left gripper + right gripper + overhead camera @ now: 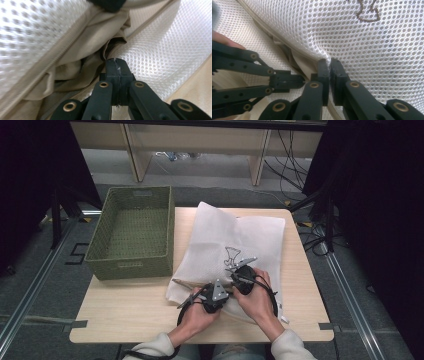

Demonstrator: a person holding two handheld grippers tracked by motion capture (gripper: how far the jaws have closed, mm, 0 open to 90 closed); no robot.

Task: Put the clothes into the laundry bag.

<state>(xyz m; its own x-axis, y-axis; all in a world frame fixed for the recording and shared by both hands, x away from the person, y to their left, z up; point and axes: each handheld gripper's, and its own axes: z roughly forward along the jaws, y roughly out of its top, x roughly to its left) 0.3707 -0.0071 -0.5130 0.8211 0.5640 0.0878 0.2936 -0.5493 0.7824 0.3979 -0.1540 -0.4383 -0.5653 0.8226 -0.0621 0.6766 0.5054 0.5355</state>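
Observation:
A white mesh bag (240, 237) with a dark stitched motif (232, 254) lies flat on the wooden table (125, 312). Both hands meet at its near edge. My left gripper (115, 62) is shut, its tips right at the parted zip (62, 50), where beige cloth (82, 52) shows inside the bag. A thin pale sliver sits between the tips; I cannot tell what it is. My right gripper (329, 62) is shut on a pinch of the mesh (352, 40) beside the zip. The left gripper (300, 81) reaches in from the left, tips close to the right one's.
A green woven basket (132, 232) stands at the table's far left, touching the bag's left edge. Bare tabletop lies left of the hands and along the near edge. Shelving and cables are on the floor beyond the table.

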